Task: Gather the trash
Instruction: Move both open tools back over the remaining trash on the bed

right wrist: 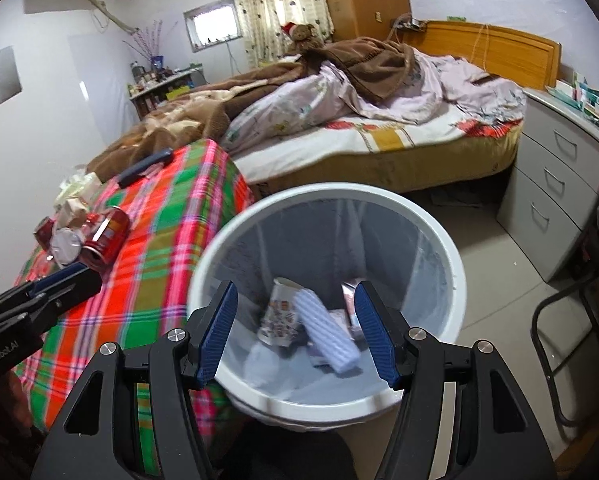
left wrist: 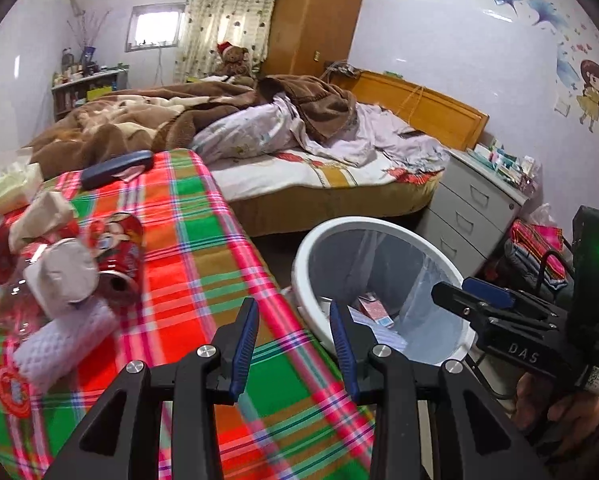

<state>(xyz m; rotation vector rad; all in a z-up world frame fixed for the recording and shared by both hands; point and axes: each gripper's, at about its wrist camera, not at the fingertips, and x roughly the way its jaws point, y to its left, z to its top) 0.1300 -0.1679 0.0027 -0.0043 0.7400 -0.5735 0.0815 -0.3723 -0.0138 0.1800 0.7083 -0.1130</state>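
While both tongs gape — cans (left wrist: pixel 115 256): two | bin (right wrist: pixel 235 232): one

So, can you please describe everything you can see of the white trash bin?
The white trash bin is round, looks plastic, and is lined with a thin translucent bag. It stands upright on the tiled floor, close beside the table with the plaid cloth. Inside lie a printed paper cup, a pale ribbed roll and other wrappers. The right gripper hovers open above it.

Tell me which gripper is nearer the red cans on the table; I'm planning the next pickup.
Left. The left gripper reaches over the plaid table, just short of the red cans. The right gripper hangs open over the bin, off the table's edge.
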